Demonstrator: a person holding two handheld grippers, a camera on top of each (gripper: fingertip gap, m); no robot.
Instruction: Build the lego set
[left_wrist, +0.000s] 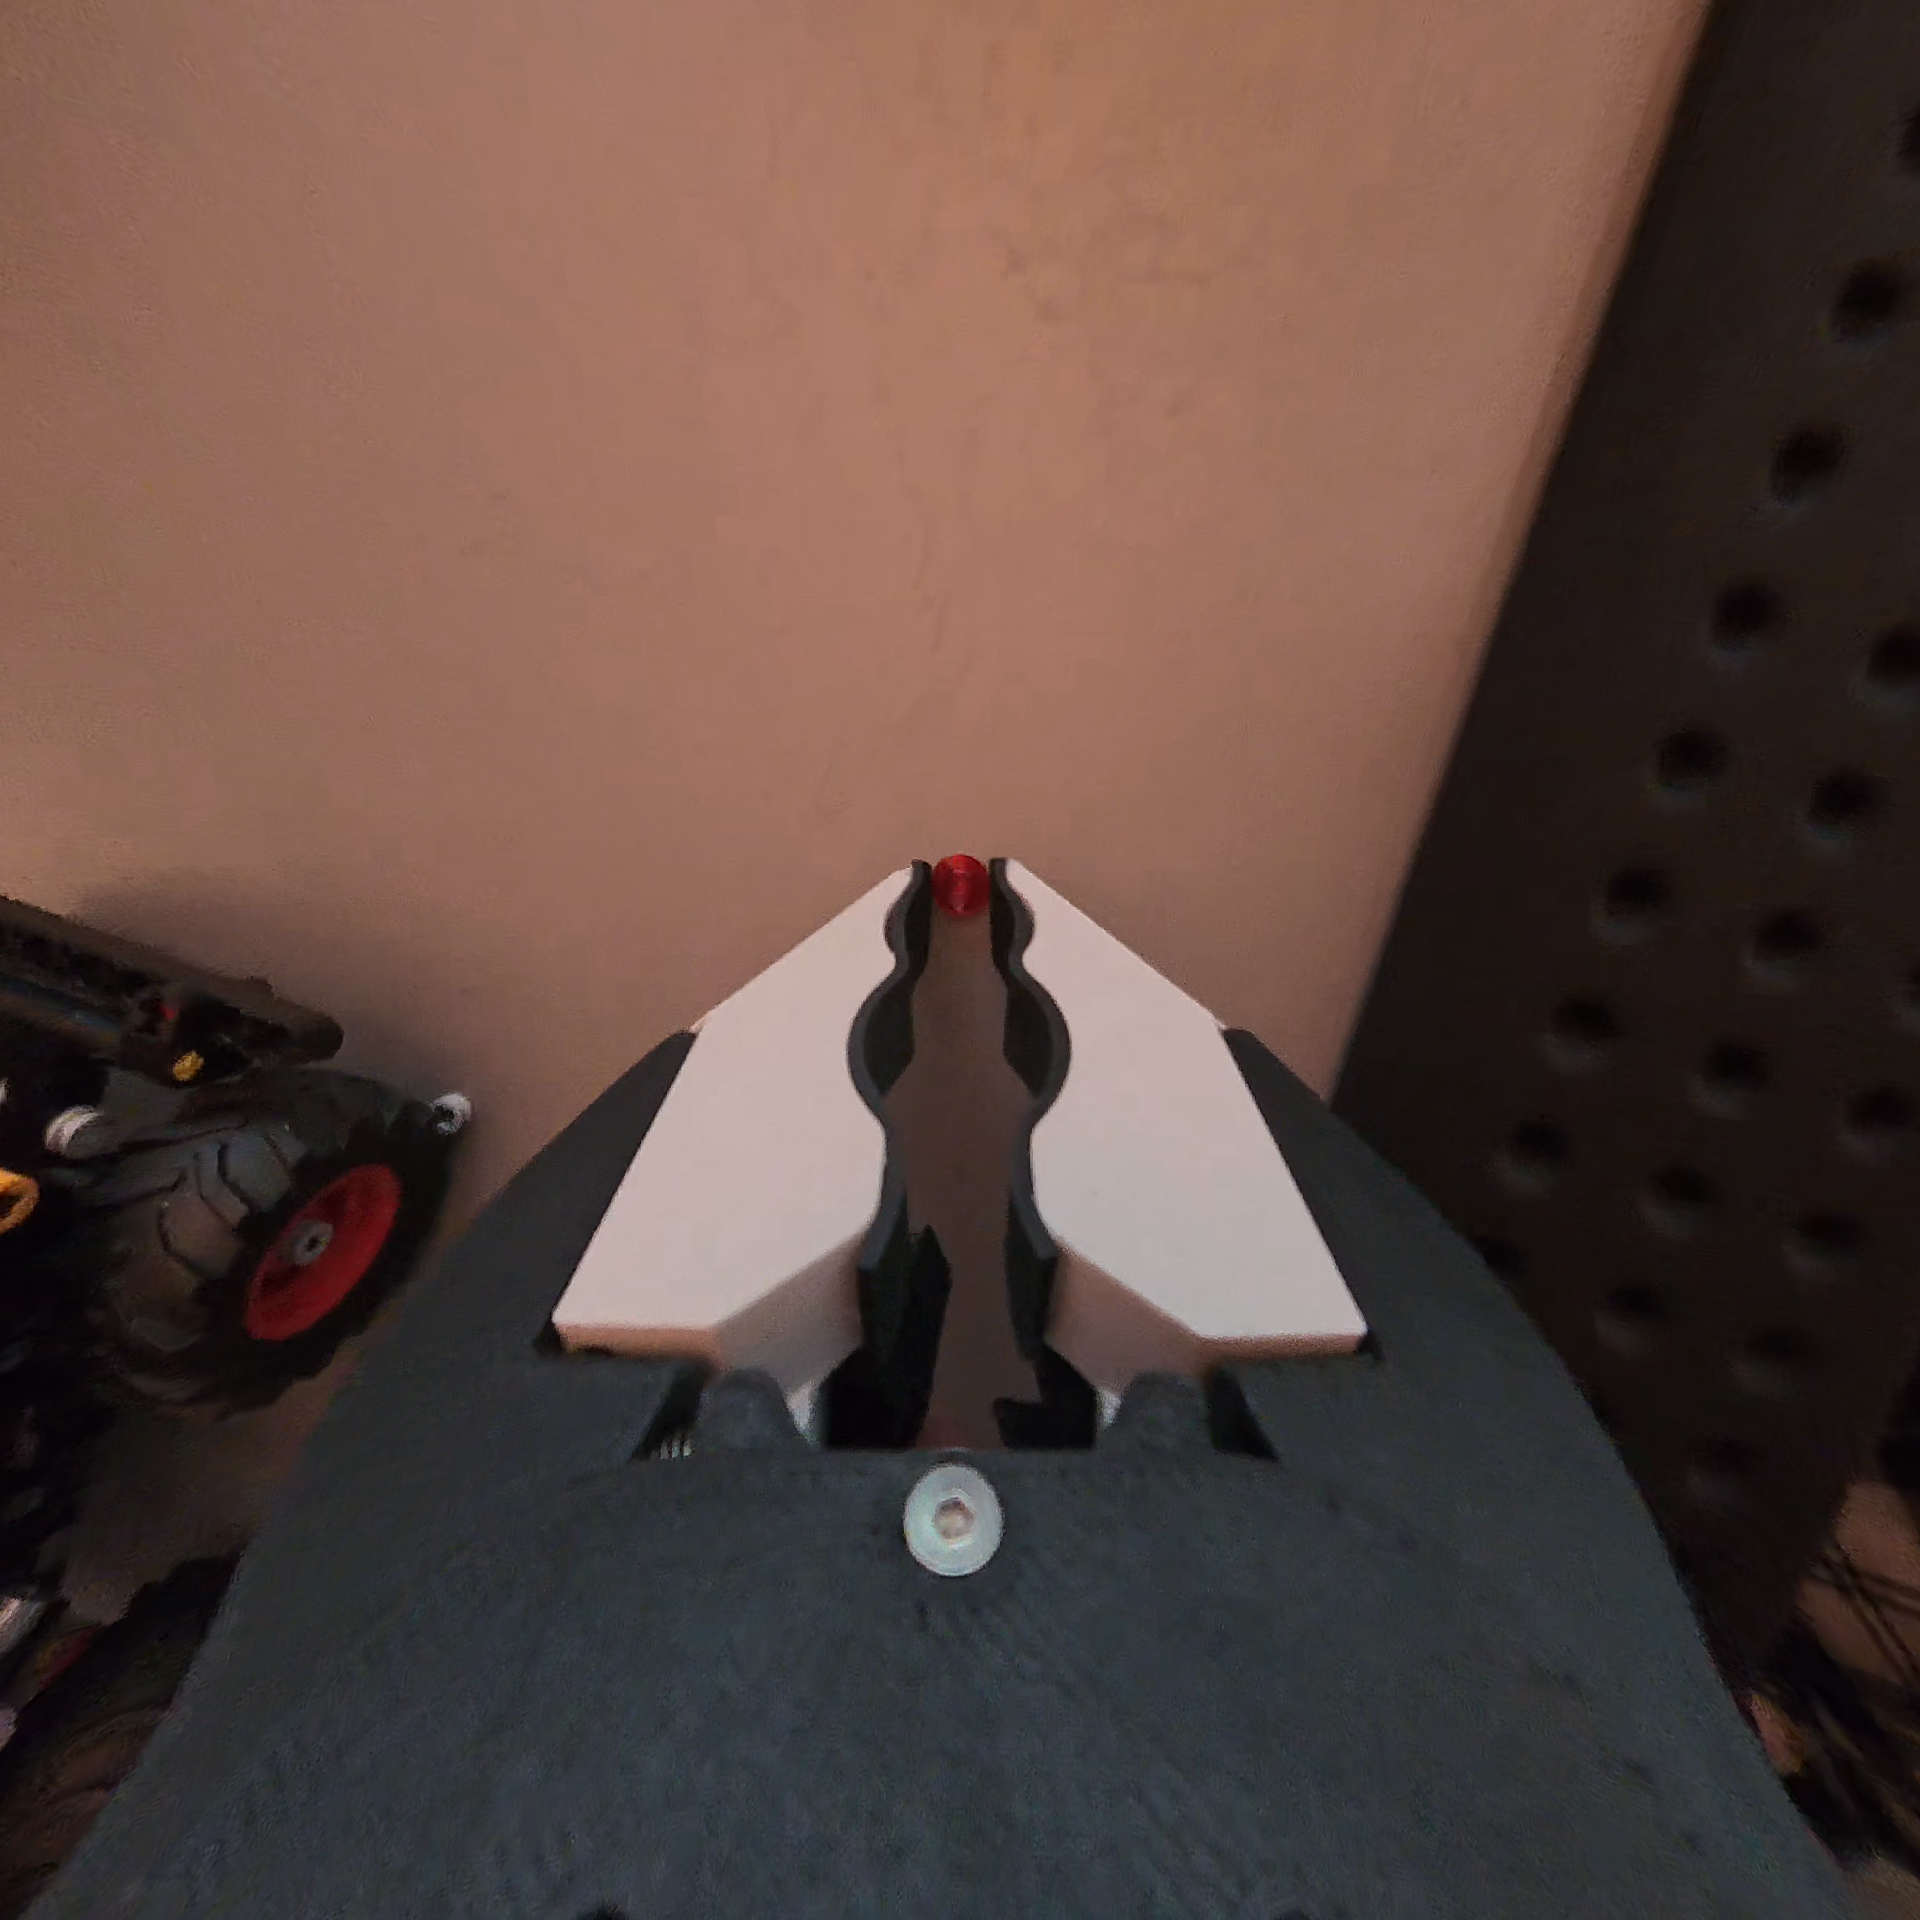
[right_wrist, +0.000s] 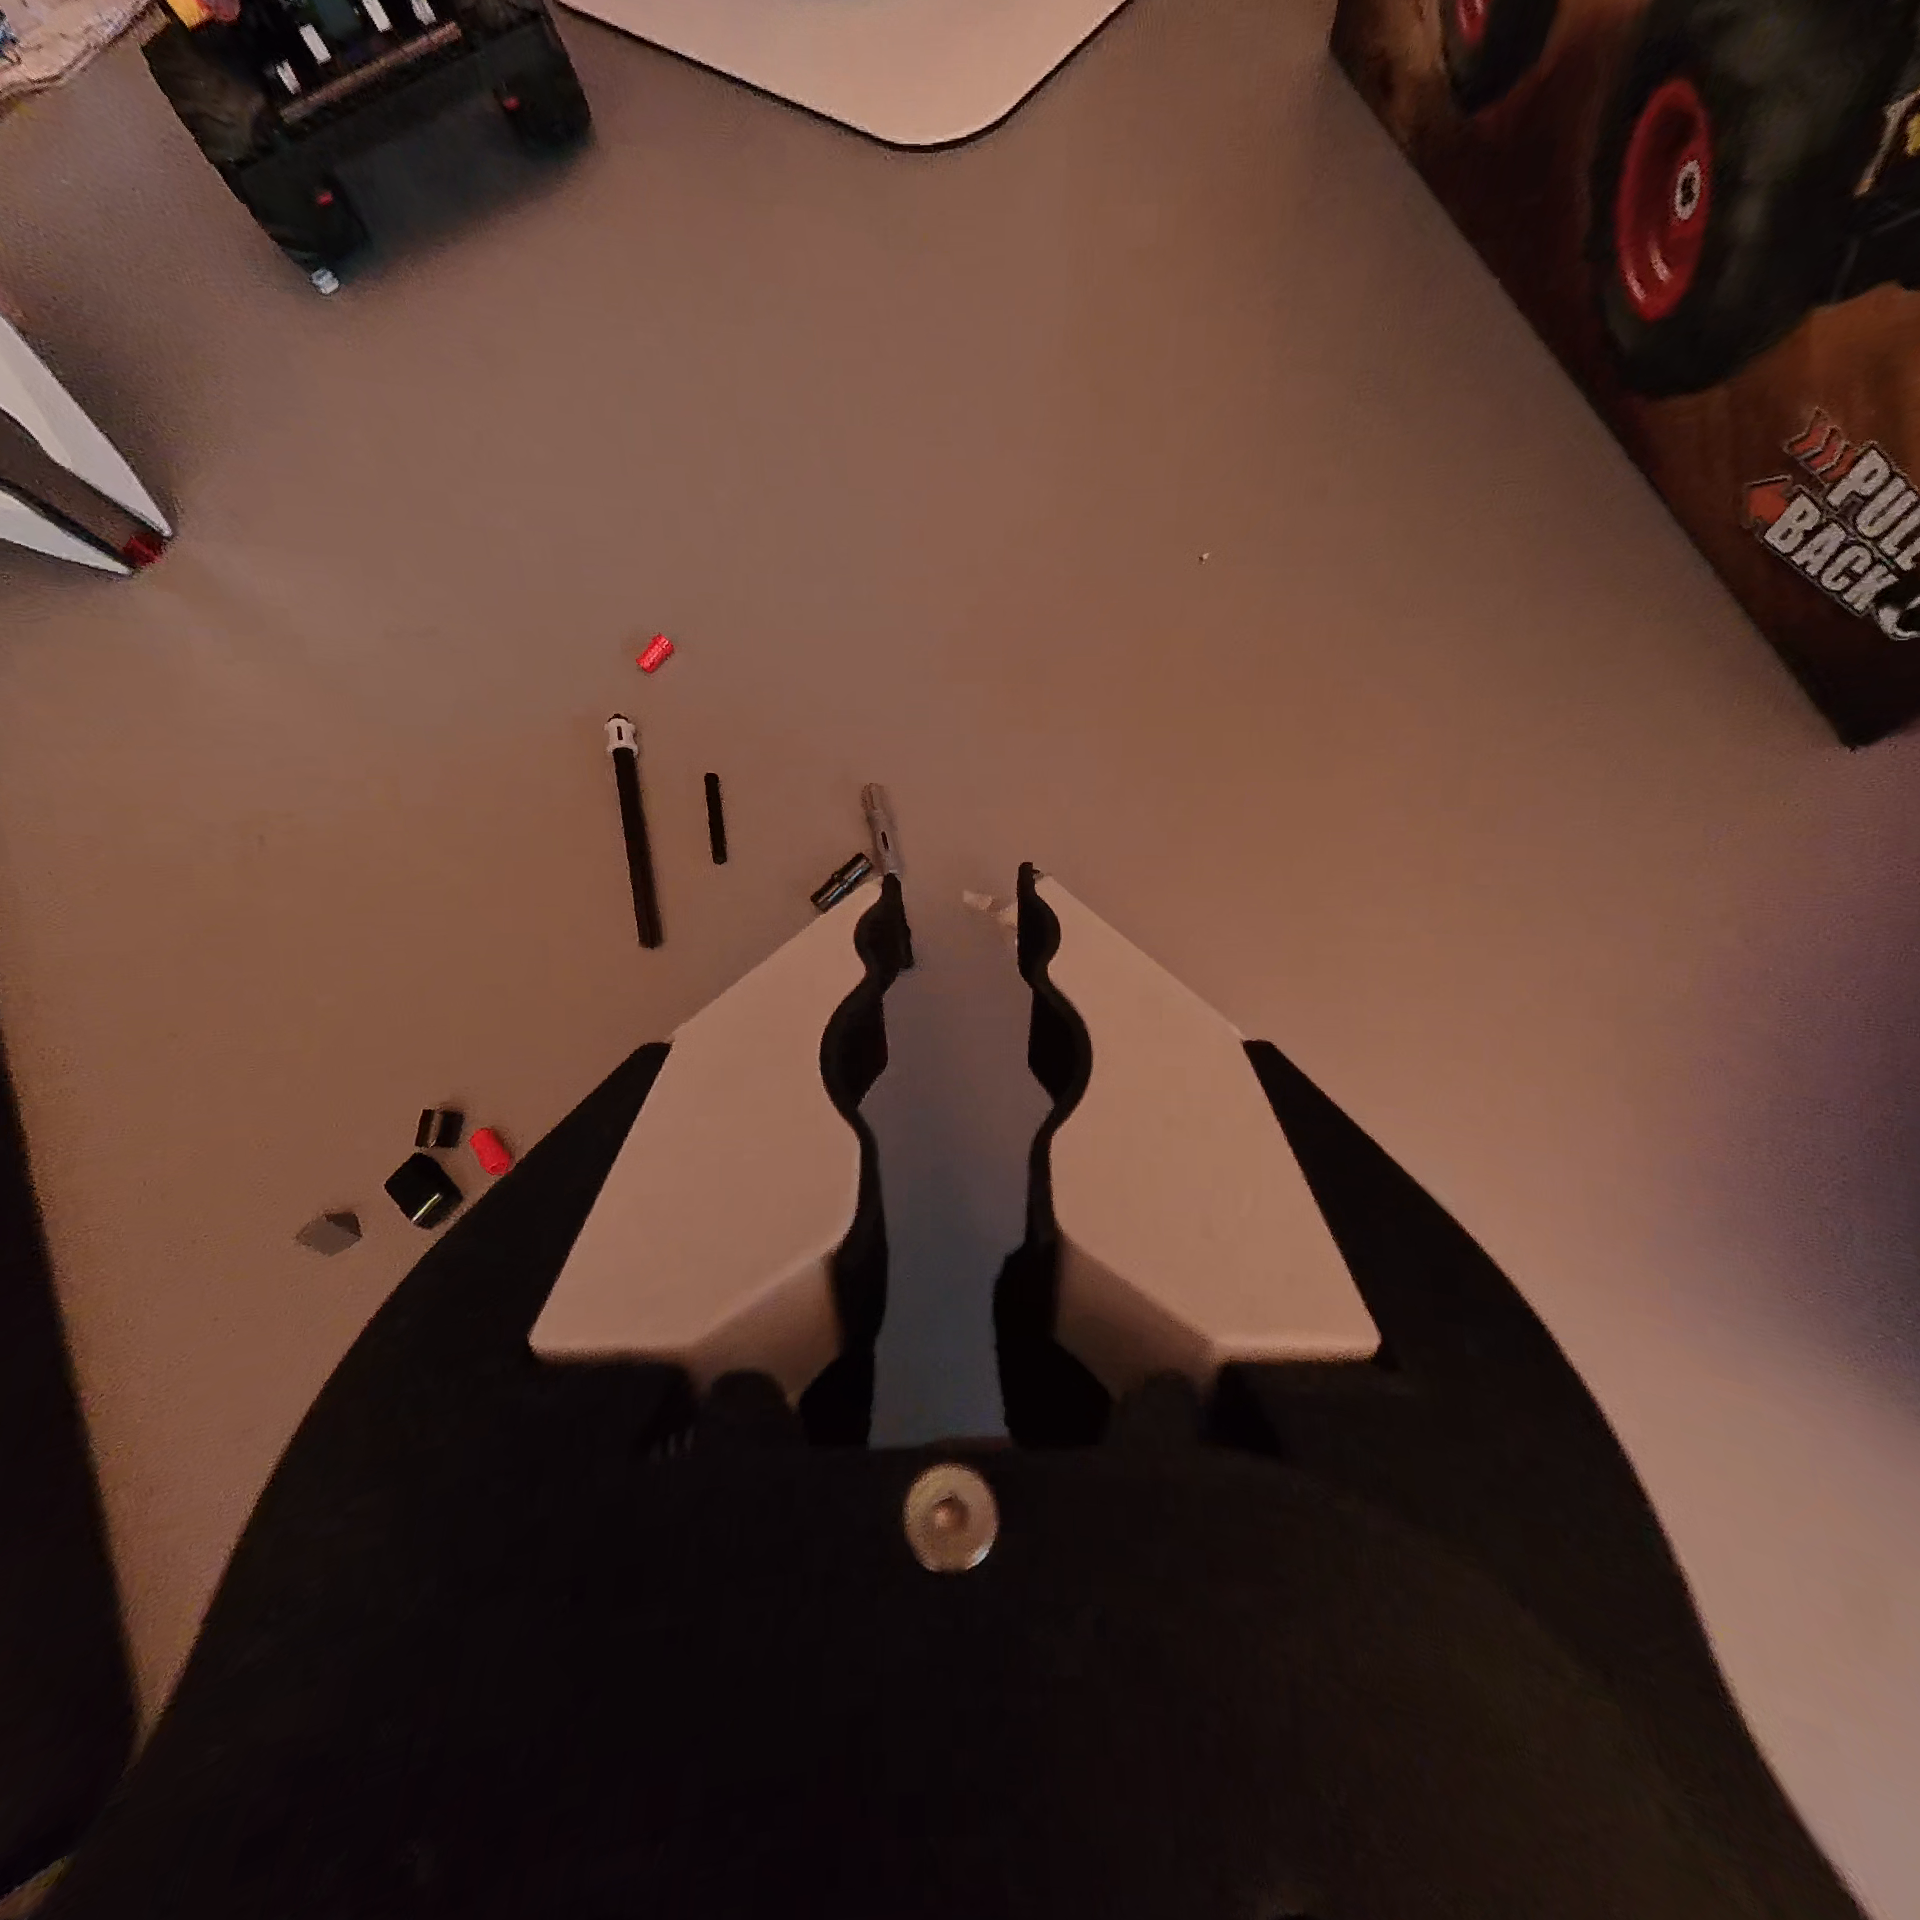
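Note:
My left gripper (left_wrist: 956, 878) is shut on a small red lego piece (left_wrist: 957, 884) pinched at its fingertips, held above the bare table. The lego truck (left_wrist: 208, 1195), black with a red wheel hub, sits to its left. In the right wrist view my right gripper (right_wrist: 958, 883) is open and empty, low over the table. A small white piece (right_wrist: 982, 902) lies between its tips. A grey connector (right_wrist: 881, 821) and a black pin (right_wrist: 840, 881) lie just by its left finger. The truck (right_wrist: 364, 114) stands at the far left, and the left gripper's tip with the red piece (right_wrist: 143, 547) shows at the left edge.
Loose parts lie left of my right gripper: a long black axle (right_wrist: 634, 831), a short black axle (right_wrist: 715, 818), a red piece (right_wrist: 655, 652), and a cluster of black, red and grey pieces (right_wrist: 426, 1174). The set's box (right_wrist: 1683, 312) stands at right. A dark perforated board (left_wrist: 1714, 831) stands right of my left gripper. The grey connector (right_wrist: 881, 821) lies around 4 centimeters away from my right fingertips.

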